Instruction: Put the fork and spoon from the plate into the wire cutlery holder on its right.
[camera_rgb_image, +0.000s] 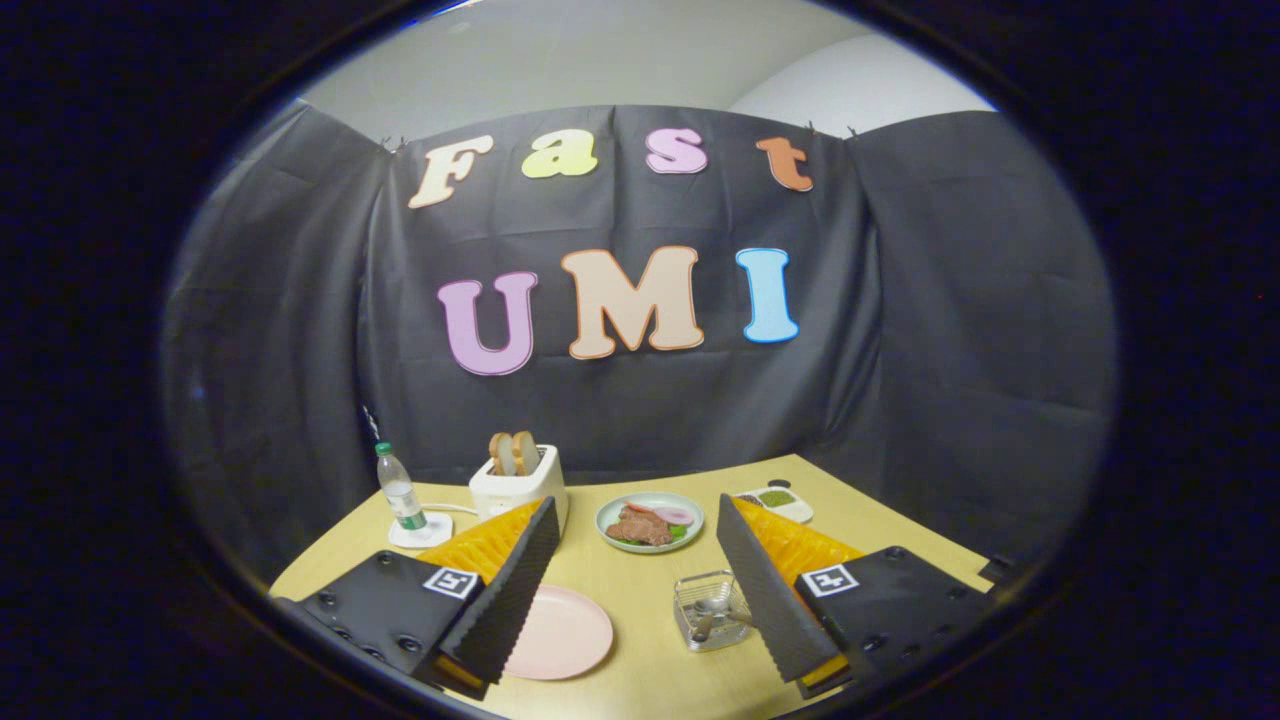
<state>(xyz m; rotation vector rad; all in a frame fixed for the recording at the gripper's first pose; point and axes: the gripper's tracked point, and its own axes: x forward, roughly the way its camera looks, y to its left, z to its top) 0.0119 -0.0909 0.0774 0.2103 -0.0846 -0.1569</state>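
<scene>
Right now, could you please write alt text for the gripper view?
The gripper hangs open above a table, a pink plate and a wire cutlery holder with cutlery between its fingers. Beyond stand a toaster and a plate of food.

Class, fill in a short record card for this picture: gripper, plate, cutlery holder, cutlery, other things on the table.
gripper: open, fingers apart above the table, holding nothing
pink plate: bare, beside the left finger
wire cutlery holder: right of the plate, by the right finger
cutlery: lying in the holder
others: toaster, water bottle, plate of food
</scene>
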